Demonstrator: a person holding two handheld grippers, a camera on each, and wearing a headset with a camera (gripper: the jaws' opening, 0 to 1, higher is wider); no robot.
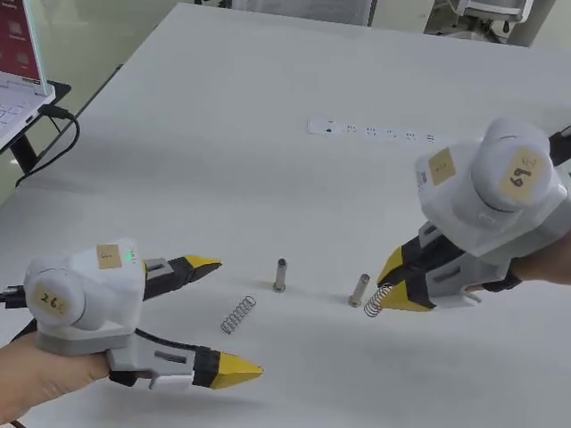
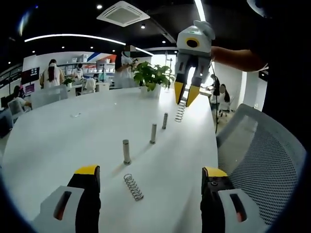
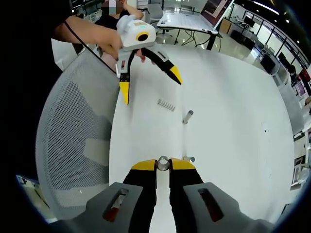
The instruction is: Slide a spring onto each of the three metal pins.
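A power strip (image 1: 375, 132) lies on the white table (image 1: 223, 116), a laptop (image 1: 13, 98) off its left edge

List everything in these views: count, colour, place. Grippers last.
table: one, white, under everything
bare pins: two, silver, standing mid-table
coiled upright thing: one, silver, beyond those pins; perhaps a pin wearing a spring
loose spring: one, silver, lying ahead of the left gripper
held spring: one, silver, at the right gripper tips
power strip: one, white, table's far side
laptop: one, pale, beyond the table's left edge
cable: one, black, below the laptop
mesh chair: one, grey, beside the table
plant: one, green, beyond the table's end
left gripper: one, white with yellow tips, open
right gripper: one, white with yellow tips, shut on the held spring
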